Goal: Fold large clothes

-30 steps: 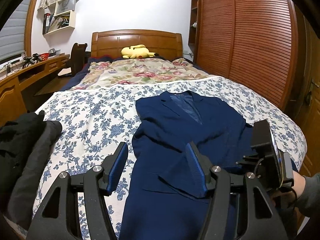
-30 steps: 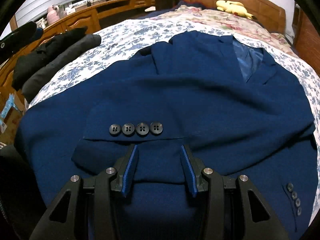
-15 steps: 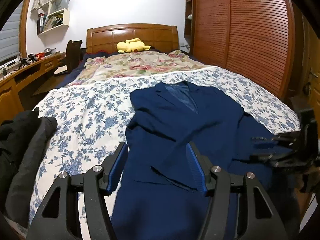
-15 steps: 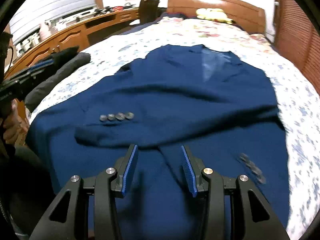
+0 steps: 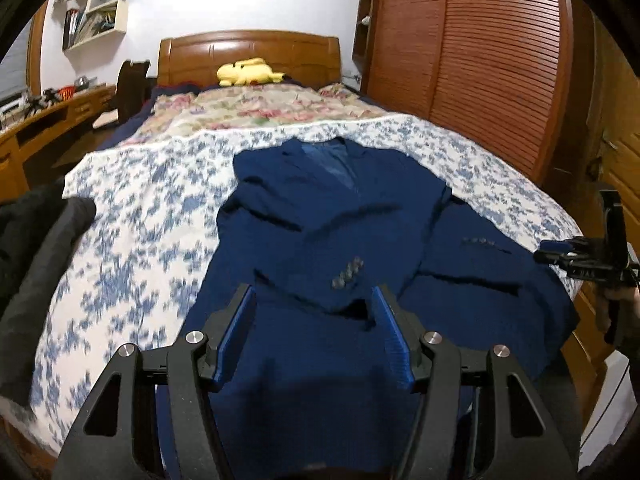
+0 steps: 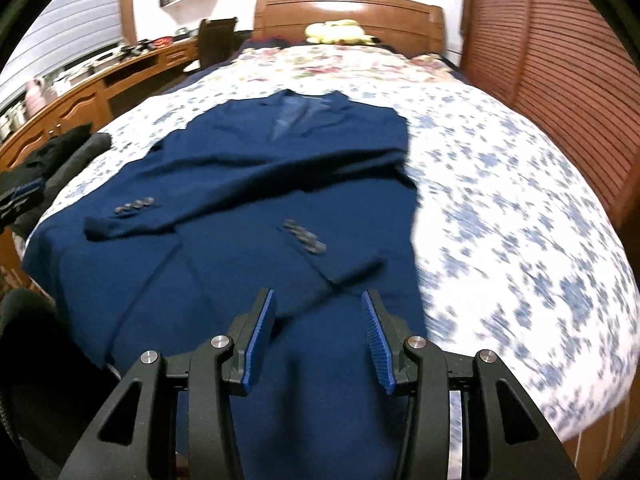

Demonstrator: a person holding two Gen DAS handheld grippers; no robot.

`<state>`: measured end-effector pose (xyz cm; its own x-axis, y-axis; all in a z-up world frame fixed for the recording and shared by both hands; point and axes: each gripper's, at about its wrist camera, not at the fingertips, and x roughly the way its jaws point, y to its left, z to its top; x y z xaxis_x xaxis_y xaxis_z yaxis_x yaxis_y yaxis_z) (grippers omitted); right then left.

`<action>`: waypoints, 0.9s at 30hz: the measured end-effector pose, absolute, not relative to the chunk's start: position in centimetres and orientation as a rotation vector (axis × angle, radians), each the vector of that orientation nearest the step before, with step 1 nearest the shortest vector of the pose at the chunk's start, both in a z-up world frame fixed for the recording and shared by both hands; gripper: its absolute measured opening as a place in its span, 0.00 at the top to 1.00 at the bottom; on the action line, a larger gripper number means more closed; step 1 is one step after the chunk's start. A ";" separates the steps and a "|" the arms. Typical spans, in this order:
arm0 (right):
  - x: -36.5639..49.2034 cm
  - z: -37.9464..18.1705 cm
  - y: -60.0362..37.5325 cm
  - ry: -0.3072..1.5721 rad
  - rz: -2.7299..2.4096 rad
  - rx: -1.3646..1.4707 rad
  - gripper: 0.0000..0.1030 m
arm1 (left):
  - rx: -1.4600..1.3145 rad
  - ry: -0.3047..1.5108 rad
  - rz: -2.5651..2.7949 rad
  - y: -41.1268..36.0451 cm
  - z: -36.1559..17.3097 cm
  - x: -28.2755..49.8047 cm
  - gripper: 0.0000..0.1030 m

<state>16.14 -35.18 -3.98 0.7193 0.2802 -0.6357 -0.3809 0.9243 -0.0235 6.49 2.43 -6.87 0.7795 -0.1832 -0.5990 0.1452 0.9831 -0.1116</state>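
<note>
A navy blue suit jacket (image 5: 340,220) lies face up on the floral bed cover, collar toward the headboard. It also shows in the right wrist view (image 6: 256,184). Both sleeves are folded across its front; cuff buttons (image 5: 347,274) lie on the chest, and a second cuff (image 6: 306,240) lies nearer the hem. My left gripper (image 5: 314,332) is open and empty above the jacket's lower hem. My right gripper (image 6: 316,336) is open and empty above the hem on the right side; it also shows at the right edge of the left wrist view (image 5: 576,258).
A pile of black clothes (image 5: 36,256) lies on the bed's left edge. A yellow plush toy (image 5: 248,72) sits by the wooden headboard. A wooden desk (image 6: 80,92) runs along the left; a slatted wardrobe (image 5: 480,60) stands on the right.
Both grippers have pulled back from the jacket toward the bed's foot. The right gripper has swung to the right, away from the folded sleeve. Both stayed open.
</note>
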 end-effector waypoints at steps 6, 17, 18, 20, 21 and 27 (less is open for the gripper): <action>16.0 -4.2 -38.0 0.703 0.324 -0.117 0.49 | -0.046 0.699 -0.119 4.6 -8.3 5.4 0.41; 16.7 -5.9 -39.4 0.750 0.333 -0.075 0.46 | -0.072 0.766 -0.001 9.4 -10.4 4.5 0.52; 16.7 -5.9 -39.3 0.752 0.335 -0.078 0.45 | -0.078 0.772 0.003 9.6 -10.6 4.5 0.52; 16.8 -5.9 -39.1 0.756 0.335 -0.093 0.44 | -0.090 0.784 0.002 10.0 -11.1 4.5 0.52; 17.0 -6.0 -39.0 0.758 0.336 -0.101 0.44 | -0.092 0.788 -0.001 10.1 -11.3 4.4 0.52; 16.8 -6.2 -38.9 0.774 0.363 -0.119 0.44 | -0.101 0.811 -0.037 10.0 -12.2 3.8 0.55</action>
<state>16.79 -38.94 -6.21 0.6569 0.2768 -0.7013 -0.3630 0.9314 0.0276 3.78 10.01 -12.19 0.6886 -0.0715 -0.7216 -0.0059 0.9945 -0.1042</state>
